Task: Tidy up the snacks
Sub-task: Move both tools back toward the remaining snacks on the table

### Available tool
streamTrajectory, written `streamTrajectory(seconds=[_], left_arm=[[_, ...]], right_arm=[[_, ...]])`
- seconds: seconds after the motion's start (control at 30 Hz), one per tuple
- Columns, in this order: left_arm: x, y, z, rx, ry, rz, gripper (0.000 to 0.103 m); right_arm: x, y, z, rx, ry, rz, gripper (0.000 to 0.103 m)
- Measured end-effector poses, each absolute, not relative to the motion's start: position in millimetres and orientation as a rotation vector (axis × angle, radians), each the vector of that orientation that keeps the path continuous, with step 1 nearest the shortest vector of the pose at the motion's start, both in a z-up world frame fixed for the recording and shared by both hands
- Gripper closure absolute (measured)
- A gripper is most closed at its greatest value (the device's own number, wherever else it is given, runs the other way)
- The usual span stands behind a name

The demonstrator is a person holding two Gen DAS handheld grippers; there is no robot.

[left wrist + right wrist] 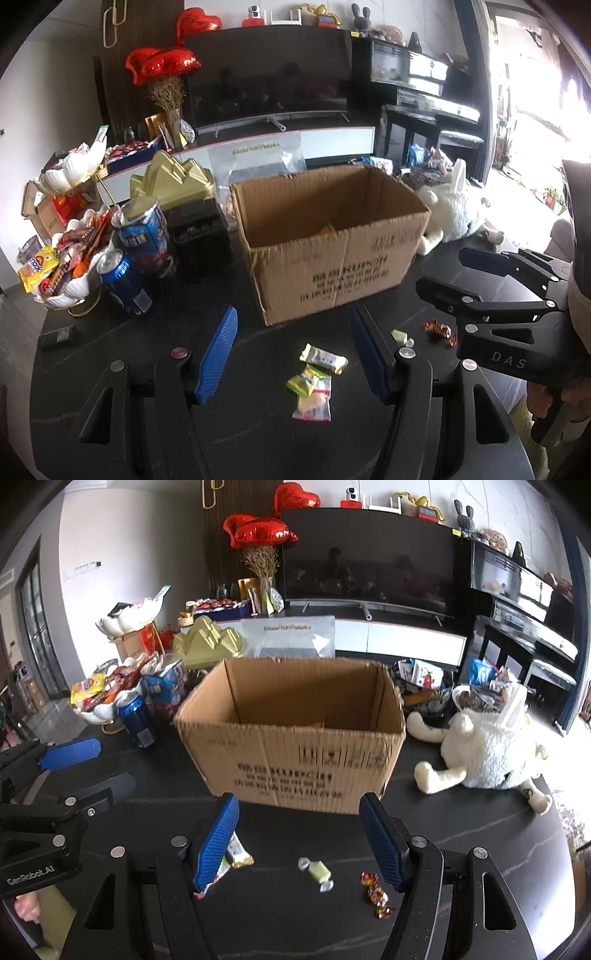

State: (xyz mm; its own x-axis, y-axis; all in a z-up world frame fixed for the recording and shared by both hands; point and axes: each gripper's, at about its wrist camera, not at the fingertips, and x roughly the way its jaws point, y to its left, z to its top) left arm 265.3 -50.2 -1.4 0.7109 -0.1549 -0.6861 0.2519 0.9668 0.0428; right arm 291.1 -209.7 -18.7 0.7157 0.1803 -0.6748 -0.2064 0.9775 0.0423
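An open cardboard box (325, 240) stands on the dark table; it also shows in the right wrist view (295, 738). My left gripper (293, 328) is open and empty above a small pile of wrapped snacks (314, 376). My right gripper (299, 812) is open and empty above a pale green candy (318, 872), with red wrapped candies (375, 891) near its right finger. The right gripper shows in the left wrist view (443, 273). The green candy (399, 336) and red candies (439, 330) lie near it.
A white bowl of snacks (70, 266), a blue can (123, 282), a blue carton (147, 236) and a black box (199, 240) stand left of the box. A white plush toy (487, 753) lies to its right. A TV and a piano stand behind.
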Motion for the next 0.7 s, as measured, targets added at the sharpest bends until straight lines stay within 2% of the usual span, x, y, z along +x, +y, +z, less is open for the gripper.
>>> streamTrajectory(seconds=[0.7], left_arm=[[256.6,-53.0,-66.8,0.103,0.888,-0.257,0.041]], right_arm=[[279.9,-212.4,-79.2,-0.005,0.860,0.244,0.034]])
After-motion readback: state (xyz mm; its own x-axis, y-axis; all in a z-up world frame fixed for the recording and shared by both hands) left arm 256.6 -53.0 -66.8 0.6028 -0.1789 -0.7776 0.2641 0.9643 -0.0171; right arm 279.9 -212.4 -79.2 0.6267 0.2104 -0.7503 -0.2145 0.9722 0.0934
